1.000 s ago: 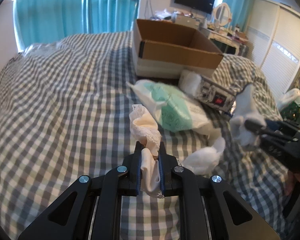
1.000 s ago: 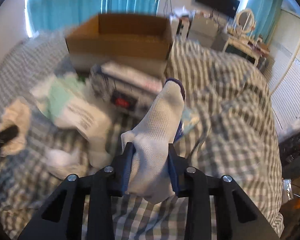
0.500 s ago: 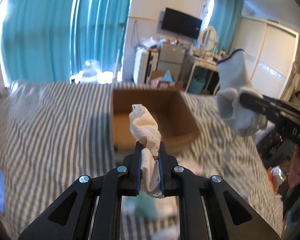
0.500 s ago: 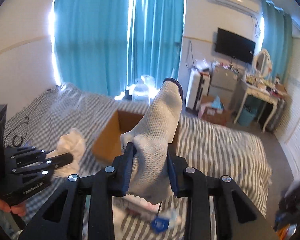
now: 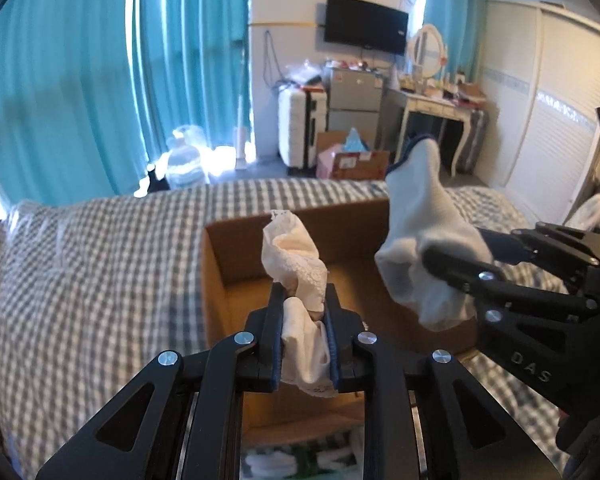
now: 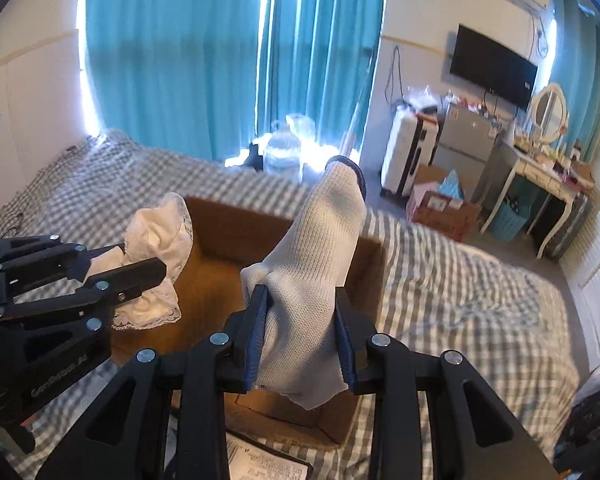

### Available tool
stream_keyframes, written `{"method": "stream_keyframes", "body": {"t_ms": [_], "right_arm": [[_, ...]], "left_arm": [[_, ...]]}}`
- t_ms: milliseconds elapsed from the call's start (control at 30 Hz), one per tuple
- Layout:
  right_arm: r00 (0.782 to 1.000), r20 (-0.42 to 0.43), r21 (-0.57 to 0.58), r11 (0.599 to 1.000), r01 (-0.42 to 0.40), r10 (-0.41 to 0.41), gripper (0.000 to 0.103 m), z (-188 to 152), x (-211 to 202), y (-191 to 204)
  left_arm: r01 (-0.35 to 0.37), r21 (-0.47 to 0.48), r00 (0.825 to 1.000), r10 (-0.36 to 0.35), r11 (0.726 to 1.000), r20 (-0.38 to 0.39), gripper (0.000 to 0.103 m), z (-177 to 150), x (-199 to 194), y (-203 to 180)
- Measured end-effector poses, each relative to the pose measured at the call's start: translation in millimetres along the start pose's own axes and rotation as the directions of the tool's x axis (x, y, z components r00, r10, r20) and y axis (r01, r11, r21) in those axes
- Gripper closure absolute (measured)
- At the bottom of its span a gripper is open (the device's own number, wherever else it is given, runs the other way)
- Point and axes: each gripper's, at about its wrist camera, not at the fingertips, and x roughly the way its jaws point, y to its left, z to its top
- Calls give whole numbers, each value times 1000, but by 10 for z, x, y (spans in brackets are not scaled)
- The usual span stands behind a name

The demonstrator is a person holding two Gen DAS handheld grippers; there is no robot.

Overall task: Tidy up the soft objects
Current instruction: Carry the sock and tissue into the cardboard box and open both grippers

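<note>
My left gripper [image 5: 303, 300] is shut on a cream lace-trimmed sock [image 5: 294, 256] and holds it above the open cardboard box [image 5: 216, 276]. My right gripper [image 6: 302, 300] is shut on a white sock with a dark blue cuff [image 6: 320, 256], also held over the box [image 6: 228, 236]. In the left wrist view the right gripper [image 5: 452, 256] and its white sock [image 5: 420, 240] are at the right. In the right wrist view the left gripper [image 6: 140, 264] and the lace sock [image 6: 160, 240] are at the left. The box looks empty inside.
The box stands on a grey checked bed [image 5: 80, 280]. Packets lie on the bed just before the box [image 5: 292, 460]. Beyond the bed are teal curtains [image 5: 100, 80], a water jug [image 5: 186, 156], a white suitcase [image 5: 300, 128] and a dressing table [image 5: 432, 96].
Both grippers have lifted their socks off the bed and carried them forward over the open box. The packets on the bed have dropped out of sight below.
</note>
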Motion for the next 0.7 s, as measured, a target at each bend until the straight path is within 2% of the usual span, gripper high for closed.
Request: {"method": "stream_keyframes", "body": {"t_ms": [67,100,133,200,300,367,500,533,600,700], "right_arm": [[1000,0,33,999,-15,15,66,-87,55,-69],[1000,8,37,999,-17,17,60,-116,47,-77],[1000,20,38,999,-9,9,45,-130,25,-117],[999,52,47,999,14,-17,28,-144,-103,-178],[996,78,55,998,30,-35,28,-119,-356,-220],[993,99,45,998,54,-58,26,-96,-565,-206],[986,148,1,997,83,-82,15,-88,-1172,-60],[984,158,-8,996,87,-85,12,-118,-1355,-18],[985,151,-28,996,88,-82,9,-174,-1621,81],[986,143,-78,992,98,-86,8,-308,-2015,221]], "left_arm": [[17,10,1000,-17,1000,-20,81,-59,106,-24],[26,14,999,-25,1000,-29,75,-75,133,-31],[31,18,999,-31,999,-27,72,-67,123,-53],[27,37,1000,-27,999,-5,54,-79,61,-61],[6,55,998,-9,998,54,37,-86,-205,-92],[2,56,996,-7,998,89,34,-85,-417,-100],[-36,54,988,27,998,150,32,-51,-948,-113],[-39,53,986,30,998,165,29,-60,-1047,-88],[-51,67,979,37,996,202,15,-113,-1351,-75],[-92,78,966,69,993,251,9,-245,-1754,-34]]}}
